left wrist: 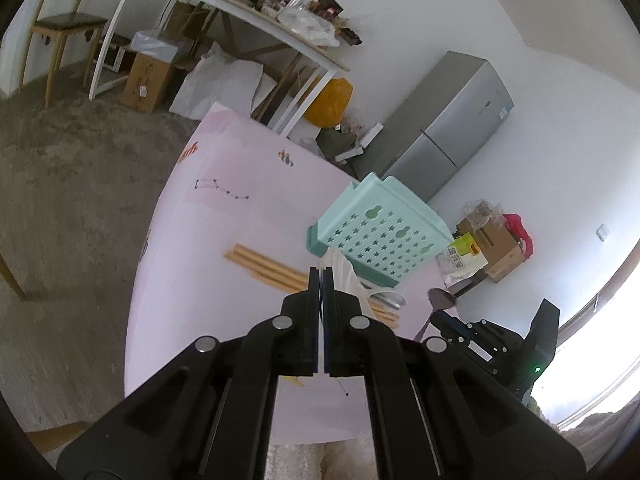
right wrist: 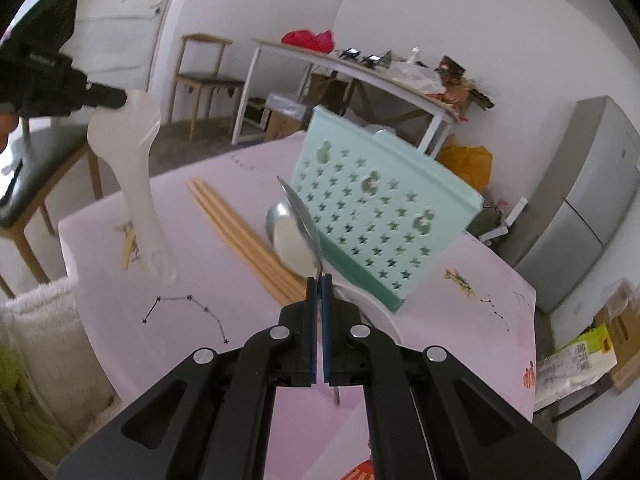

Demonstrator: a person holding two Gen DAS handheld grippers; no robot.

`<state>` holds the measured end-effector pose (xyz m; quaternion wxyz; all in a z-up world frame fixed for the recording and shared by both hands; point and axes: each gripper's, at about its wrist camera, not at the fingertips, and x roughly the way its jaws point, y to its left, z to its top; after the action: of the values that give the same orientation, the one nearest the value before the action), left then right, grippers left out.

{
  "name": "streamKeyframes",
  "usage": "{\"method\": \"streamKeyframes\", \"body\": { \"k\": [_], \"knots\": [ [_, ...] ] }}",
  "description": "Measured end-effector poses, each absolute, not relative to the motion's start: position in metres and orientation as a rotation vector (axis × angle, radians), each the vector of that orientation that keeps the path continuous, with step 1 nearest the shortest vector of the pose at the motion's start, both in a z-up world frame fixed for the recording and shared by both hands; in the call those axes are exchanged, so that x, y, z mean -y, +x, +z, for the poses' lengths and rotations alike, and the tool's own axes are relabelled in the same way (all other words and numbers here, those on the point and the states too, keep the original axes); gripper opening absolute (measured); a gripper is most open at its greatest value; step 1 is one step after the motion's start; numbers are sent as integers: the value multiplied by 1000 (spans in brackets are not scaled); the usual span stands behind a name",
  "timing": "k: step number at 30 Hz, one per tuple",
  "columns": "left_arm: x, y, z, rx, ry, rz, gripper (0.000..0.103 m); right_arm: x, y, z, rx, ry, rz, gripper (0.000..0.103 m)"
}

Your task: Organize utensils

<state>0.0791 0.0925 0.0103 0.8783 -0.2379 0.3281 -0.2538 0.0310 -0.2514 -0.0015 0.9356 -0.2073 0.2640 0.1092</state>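
While both claws grip: I carry utensils toward the basket [right wrist: 372, 204].
Left gripper [left wrist: 320, 272]: clamps white spoon [right wrist: 132, 184].
Right gripper [right wrist: 319, 280]: clamps metal spoon [right wrist: 304, 220].
Next: drop each inside.

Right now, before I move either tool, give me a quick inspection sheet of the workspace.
Surface: pink tablecloth with small prints.
Job's things: mint basket with star holes, tilted on the table; wooden chopsticks lying beside it; a steel bowl against the basket.
Grippers: left tool shut on white rice paddle, held in the air; right tool shut on metal spoon, edge-on before the basket.
Clutter: nothing else seen on the cloth.
Cables: nothing seen.
Surroundings: grey fridge, cluttered side table, wooden chair, cardboard boxes.
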Motion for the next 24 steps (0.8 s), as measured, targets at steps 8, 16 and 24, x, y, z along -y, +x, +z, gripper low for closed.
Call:
{"method": "streamKeyframes", "body": {
  "k": [8, 16, 24],
  "knots": [
    [-77, 85, 55, -591, -446, -543, 0, 270, 26, 28, -438, -327, 176, 0],
    [-57, 86, 64, -588, -378, -520, 0, 282, 28, 13, -521, -266, 252, 0],
    [-76, 88, 38, -643, -444, -467, 0, 258, 27, -16, -720, -368, 533, 22]
  ]
}}
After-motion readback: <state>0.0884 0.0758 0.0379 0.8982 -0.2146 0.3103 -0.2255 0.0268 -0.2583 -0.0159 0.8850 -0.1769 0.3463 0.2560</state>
